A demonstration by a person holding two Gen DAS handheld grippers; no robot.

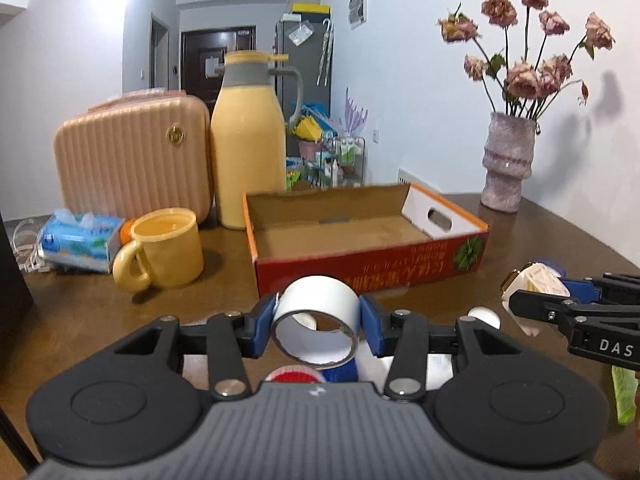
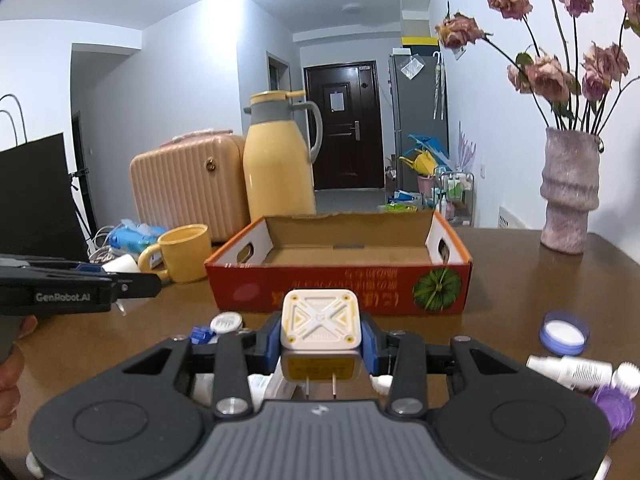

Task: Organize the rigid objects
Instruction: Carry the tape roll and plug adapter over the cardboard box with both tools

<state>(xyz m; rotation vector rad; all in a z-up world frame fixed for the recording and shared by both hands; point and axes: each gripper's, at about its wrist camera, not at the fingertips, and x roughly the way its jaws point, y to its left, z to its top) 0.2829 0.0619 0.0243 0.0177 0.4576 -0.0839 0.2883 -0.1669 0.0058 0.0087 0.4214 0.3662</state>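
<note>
Left gripper is pinching a white roll of tape btw its blue pads, roll lifted off the brown wooden desk, hole facing the camera, just short of the near wall of the open red-and-orange cardboard box. Right gripper is clamped on a cream square plug-in charger w/ an X pattern, its two metal prongs pointing back toward the camera; it also hangs above the desk, in front of the box's near wall. Box sits mid-desk, nothing visible inside it. Left of the box: yellow mug, and behind it a blue tissue pack at the desk's left edge, a pink ribbed hard case and a tall yellow thermos jug w/ grey collar along the far edge. Pink textured vase of dried roses stands at the far right corner. On the near right part of the desk, small stuff lies loose: a blue-rimmed round lid, a white spray bottle on its side, a purple ridged cap. Under the left gripper a red-and-white round item is partly hidden; can't tell what.
</note>
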